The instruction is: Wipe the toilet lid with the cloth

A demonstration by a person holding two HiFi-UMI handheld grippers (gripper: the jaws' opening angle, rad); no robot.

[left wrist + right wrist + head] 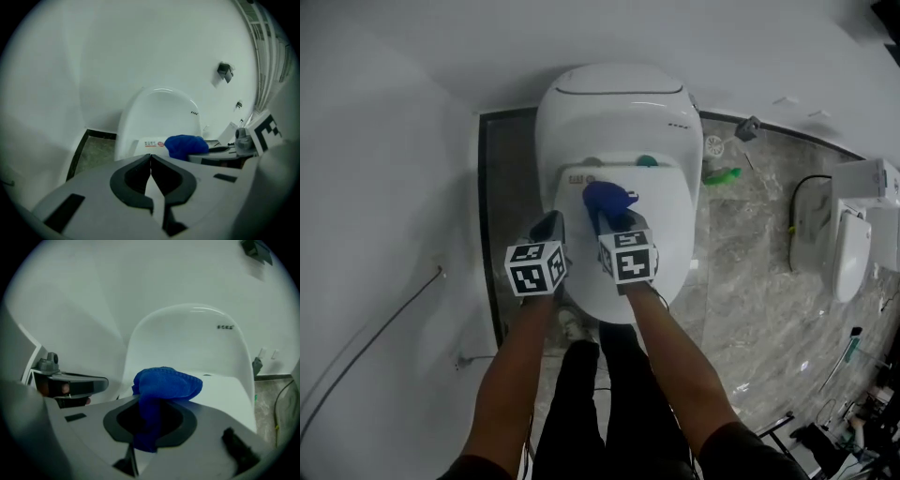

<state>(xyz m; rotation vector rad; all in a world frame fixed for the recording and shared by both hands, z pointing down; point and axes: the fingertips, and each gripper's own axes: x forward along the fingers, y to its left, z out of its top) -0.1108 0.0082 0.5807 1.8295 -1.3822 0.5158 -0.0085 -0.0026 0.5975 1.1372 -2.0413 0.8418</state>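
The white toilet lid point(670, 220) lies closed below me, and its rounded back point(159, 110) rises behind it. A blue cloth point(607, 199) sits bunched over the rear middle of the lid. My right gripper point(610, 216) is shut on the cloth point(165, 382), whose tail hangs down between the jaws point(149, 414). My left gripper point(549, 223) hovers at the lid's left edge, shut with nothing in it point(150, 158). From the left gripper view the cloth point(186, 145) shows just to the right. The lid surface point(222, 397) extends right of the cloth.
A white wall curves close on the left, with a dark floor strip point(492, 216) beside the toilet. A green object point(722, 174) lies on the marble floor at the right. A second white fixture point(848, 248) stands farther right. My legs are just in front of the bowl.
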